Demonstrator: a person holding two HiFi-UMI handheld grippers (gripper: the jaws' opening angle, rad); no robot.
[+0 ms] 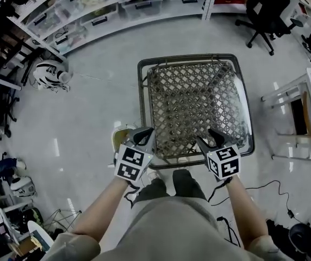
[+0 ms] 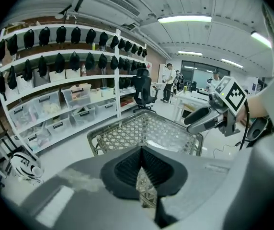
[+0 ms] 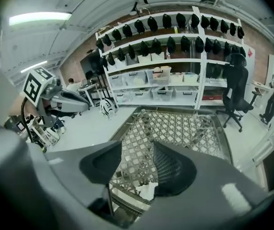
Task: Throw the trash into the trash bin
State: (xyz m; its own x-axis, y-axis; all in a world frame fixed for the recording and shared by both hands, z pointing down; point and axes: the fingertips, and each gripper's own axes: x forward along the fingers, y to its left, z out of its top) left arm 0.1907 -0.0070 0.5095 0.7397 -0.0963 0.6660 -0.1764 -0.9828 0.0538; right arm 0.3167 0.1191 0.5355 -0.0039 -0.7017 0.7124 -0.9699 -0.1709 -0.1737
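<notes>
Left fingers (image 2: 127,169) pressed together; right fingers (image 3: 175,169) spread above a paper scrap (image 3: 145,190) by the basket's (image 1: 196,61) near rim. It looks light and crushable: pinch mid-crumple.

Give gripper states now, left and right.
Left gripper: closed, nothing held.
Right gripper: open, nothing gripped.

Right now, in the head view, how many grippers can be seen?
2. The left gripper is at the near left corner of the wire mesh basket; the right gripper is over its near edge, toward the right. None appears hidden.
</notes>
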